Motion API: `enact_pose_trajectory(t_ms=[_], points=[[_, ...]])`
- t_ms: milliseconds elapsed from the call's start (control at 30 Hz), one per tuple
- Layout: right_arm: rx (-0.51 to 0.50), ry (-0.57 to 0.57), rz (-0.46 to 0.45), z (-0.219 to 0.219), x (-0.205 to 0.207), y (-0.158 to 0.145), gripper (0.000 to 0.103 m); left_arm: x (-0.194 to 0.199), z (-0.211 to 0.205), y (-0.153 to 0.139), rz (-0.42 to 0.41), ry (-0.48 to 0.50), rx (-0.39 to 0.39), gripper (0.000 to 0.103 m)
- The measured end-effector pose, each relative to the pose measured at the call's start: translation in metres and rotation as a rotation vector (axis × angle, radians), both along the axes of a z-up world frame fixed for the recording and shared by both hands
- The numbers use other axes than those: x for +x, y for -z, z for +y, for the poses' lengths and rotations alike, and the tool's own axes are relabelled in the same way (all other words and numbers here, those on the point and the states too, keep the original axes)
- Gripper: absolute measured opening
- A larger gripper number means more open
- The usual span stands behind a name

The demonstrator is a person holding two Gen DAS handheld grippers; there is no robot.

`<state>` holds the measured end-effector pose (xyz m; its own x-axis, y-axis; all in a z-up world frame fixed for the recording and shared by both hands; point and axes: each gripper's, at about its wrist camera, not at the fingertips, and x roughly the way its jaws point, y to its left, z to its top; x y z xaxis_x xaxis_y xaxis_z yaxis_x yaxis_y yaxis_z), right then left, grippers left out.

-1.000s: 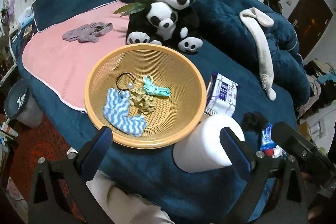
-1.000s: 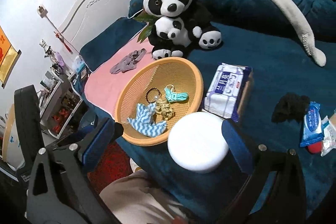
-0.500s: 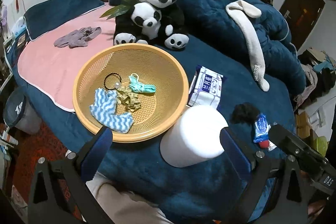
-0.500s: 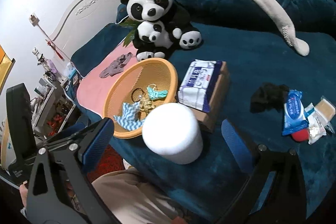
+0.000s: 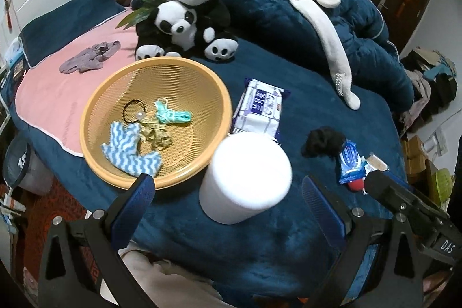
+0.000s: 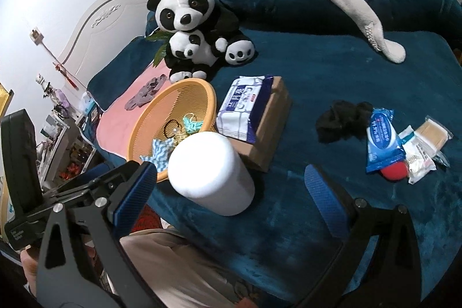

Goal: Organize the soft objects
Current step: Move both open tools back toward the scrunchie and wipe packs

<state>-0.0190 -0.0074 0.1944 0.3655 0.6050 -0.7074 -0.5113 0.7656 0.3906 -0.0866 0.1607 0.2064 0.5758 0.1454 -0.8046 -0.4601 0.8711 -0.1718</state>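
Tools first: the left tool (image 5: 228, 191) and right tool (image 6: 231, 179) are both spread wide, gripping nothing and touching nothing. Between each pair of blue fingers (image 5: 131, 205) a white cylinder (image 5: 245, 176) stands upright on the blue bed (image 5: 288, 111). Just beyond it an orange mesh basket (image 5: 202, 77) holds a blue-and-white striped cloth (image 5: 130, 149), a teal tie (image 5: 171, 114) and a black hair band (image 5: 132, 111). A black scrunchie (image 6: 343, 120) lies well apart to the right, on the bedcover. A plush panda (image 5: 184, 10) sits behind the basket.
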Motion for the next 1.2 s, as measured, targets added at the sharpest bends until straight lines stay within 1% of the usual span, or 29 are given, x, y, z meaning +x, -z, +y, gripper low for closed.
enact_pose_trajectory(t_ms=[800,1033,1200], points=[[0.012,0.121,0.018,-0.066,0.008,0.011,0.103,0.035,-0.065,0.012,0.04,0.145,0.039,0.102],[0.006,0.176,0.034,-0.094,0.015,0.018,0.103,0.051,-0.088,0.013,0.046,0.198,0.051,0.102],[0.003,0.218,0.044,-0.113,0.02,0.023,0.103,0.063,-0.104,0.019,0.058,0.238,0.055,0.102]])
